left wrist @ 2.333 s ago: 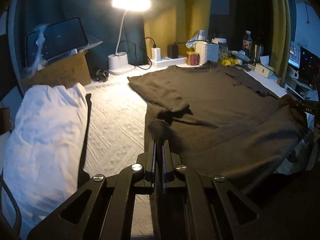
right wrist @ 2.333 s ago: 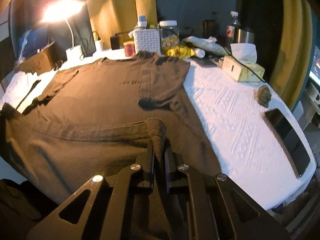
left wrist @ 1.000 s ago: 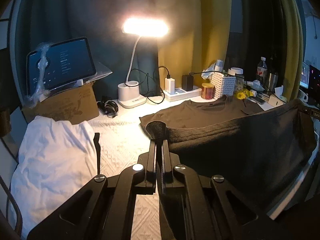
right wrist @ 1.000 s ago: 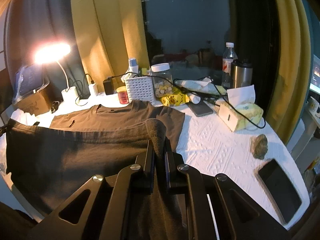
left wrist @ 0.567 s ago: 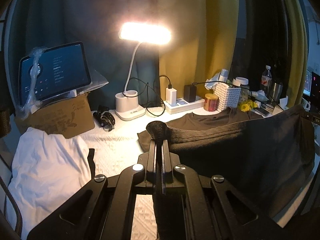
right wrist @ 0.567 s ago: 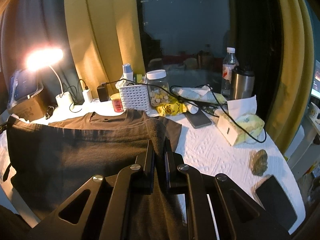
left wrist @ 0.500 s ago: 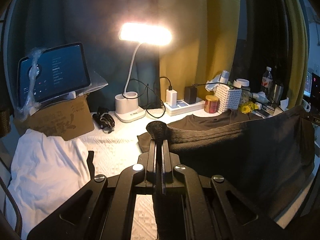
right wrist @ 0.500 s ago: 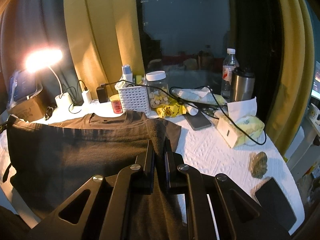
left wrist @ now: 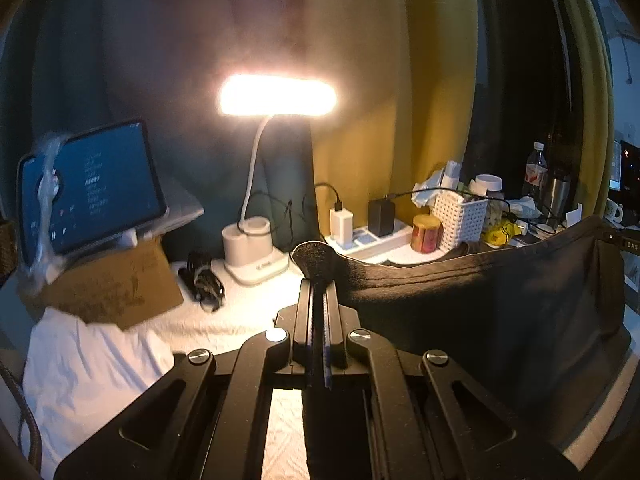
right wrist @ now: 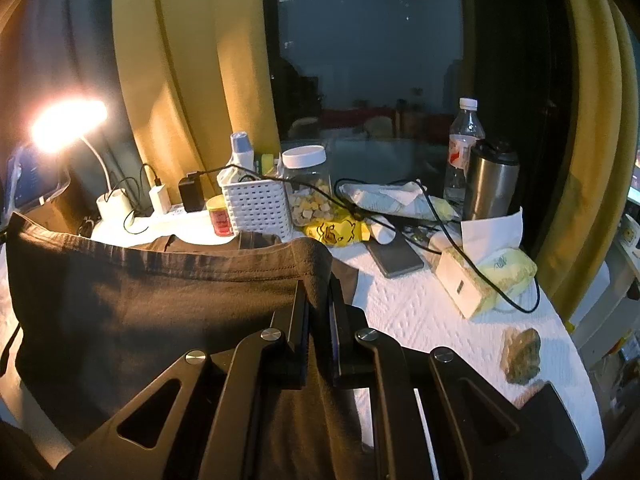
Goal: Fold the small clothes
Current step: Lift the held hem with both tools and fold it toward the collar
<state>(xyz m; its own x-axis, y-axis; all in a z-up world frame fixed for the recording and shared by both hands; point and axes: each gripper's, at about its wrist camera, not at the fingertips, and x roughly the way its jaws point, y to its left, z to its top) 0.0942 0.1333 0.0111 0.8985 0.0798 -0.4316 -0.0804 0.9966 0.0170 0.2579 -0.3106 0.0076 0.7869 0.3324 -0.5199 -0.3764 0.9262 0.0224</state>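
A dark brown T-shirt (left wrist: 500,312) hangs stretched between my two grippers, its hem raised above the white-covered table (right wrist: 420,312). My left gripper (left wrist: 318,276) is shut on the hem's left corner. My right gripper (right wrist: 318,280) is shut on the hem's right corner; the shirt (right wrist: 140,300) spreads to its left as a hanging sheet. The collar end lies on the table behind the raised hem. The hanging cloth hides the table under it.
A lit desk lamp (left wrist: 256,248), a tablet (left wrist: 92,188) on a cardboard box, a power strip, a white basket (right wrist: 256,204), a jar, bottles, a steel flask (right wrist: 492,180), a tissue box (right wrist: 476,280), a phone and a white garment (left wrist: 88,368) ring the table.
Both grippers have lifted the shirt's hem off the table and carried it up and toward the back. The shirt went from flat to hanging, covering most of its far half.
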